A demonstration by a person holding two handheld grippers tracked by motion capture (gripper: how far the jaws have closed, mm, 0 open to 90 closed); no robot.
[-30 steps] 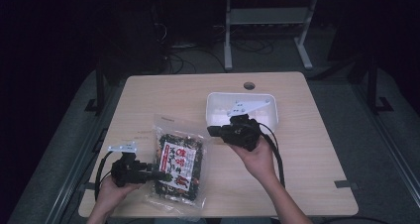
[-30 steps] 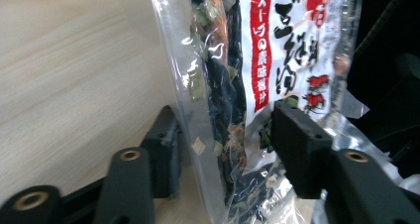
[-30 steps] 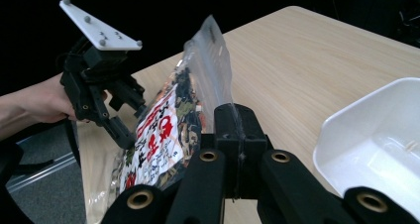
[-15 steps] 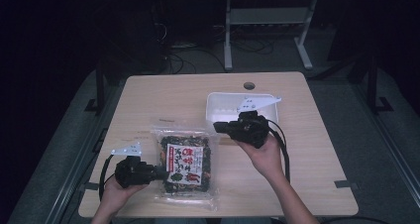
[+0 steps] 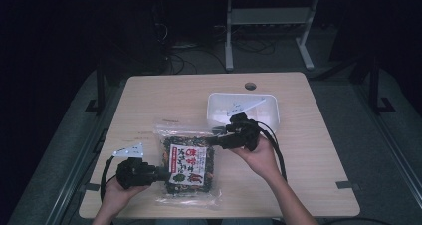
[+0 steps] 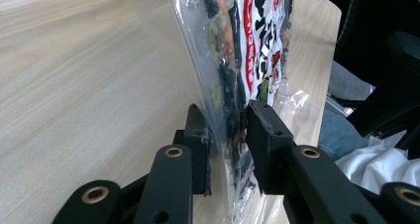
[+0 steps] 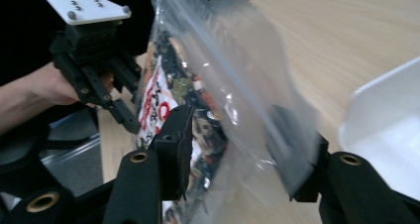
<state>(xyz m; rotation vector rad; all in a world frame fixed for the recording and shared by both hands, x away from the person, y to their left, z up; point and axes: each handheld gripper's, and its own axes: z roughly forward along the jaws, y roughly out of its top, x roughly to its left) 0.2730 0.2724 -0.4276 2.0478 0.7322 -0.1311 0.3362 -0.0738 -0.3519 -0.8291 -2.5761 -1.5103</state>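
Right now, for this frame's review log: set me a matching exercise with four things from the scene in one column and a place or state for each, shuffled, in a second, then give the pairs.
Things
1. left gripper
2. right gripper
3. white tray
4. round hole

Place or state
A. in the tabletop near its far edge
B. shut on the snack bag's near left edge
C. lies beyond the bag, on the right half of the table
D. jaws set either side of the bag's far right corner, bag between them

Pairs: 1-B, 2-D, 3-C, 4-A

Clear bag (image 5: 188, 166) with red-white-black label, white tray (image 5: 271, 107), black tongs (image 5: 161, 173)
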